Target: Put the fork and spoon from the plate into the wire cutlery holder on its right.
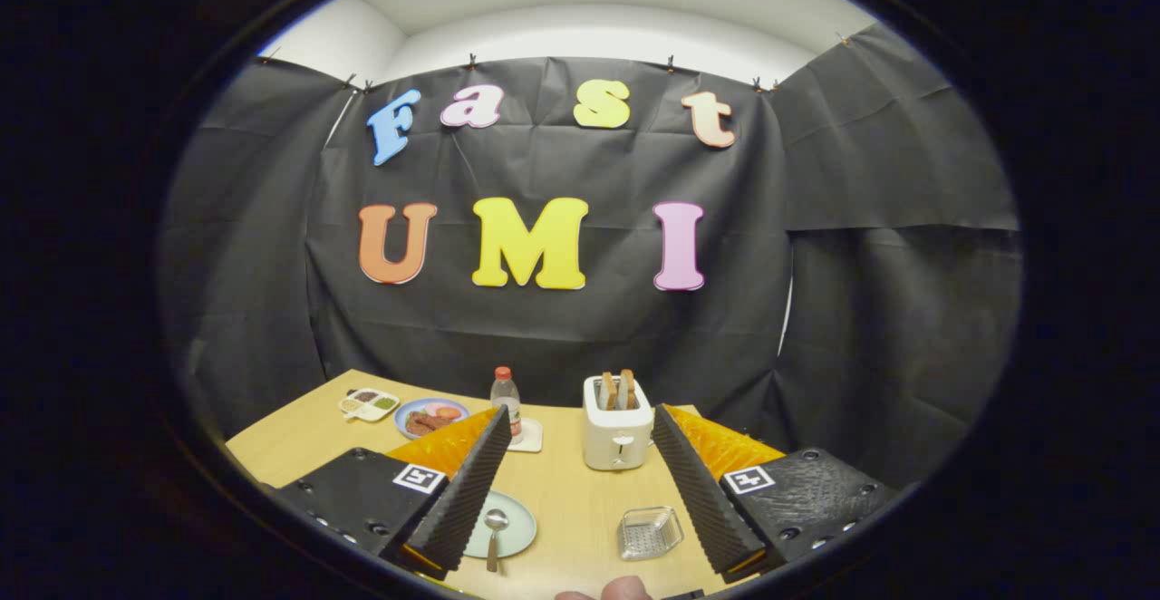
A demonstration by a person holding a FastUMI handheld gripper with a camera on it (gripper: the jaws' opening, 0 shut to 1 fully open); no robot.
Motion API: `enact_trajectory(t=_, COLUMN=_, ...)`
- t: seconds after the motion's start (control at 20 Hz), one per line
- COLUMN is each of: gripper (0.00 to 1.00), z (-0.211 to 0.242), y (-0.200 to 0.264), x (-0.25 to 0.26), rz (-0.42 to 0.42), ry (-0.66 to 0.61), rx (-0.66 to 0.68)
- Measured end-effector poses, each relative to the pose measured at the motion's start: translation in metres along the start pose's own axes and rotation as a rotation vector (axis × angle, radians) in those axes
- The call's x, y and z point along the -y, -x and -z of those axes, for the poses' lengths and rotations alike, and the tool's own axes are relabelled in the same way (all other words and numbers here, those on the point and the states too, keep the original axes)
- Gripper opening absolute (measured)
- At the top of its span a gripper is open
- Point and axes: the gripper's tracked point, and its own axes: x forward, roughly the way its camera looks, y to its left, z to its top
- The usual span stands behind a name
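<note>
Between my claw point(574, 491) fingers, spread wide and holding nothing, I count one pale green plate point(515, 527) carrying one spoon point(494, 532), one wire cutlery holder point(649, 532) right of it, one toaster point(617, 428) with two slices on the worktop point(571, 491).

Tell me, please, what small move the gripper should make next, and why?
Probably lower the open gripper toward the metal spoon on the pale green plate. Its black ribbed fingers stand wide apart, holding nothing, while the spoon lies beside the left finger and the wire cutlery holder waits empty.
</note>
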Motion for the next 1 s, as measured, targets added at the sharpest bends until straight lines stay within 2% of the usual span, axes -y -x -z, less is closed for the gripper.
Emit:
enact_trajectory(t=0.3, gripper=0.95, z=0.049, y=-0.021, x=-0.035, rz=-0.061, ry=0.018, rx=-0.122)
enact_trajectory(t=0.65, gripper=0.95, z=0.161, y=-0.058, x=-0.085, rz=-0.140, ry=0.070, rx=-0.377)
enact_trajectory(t=1.0, gripper=0.96, z=0.264, y=-0.089, x=-0.120, rz=-0.167, ry=0.115, rx=-0.590)
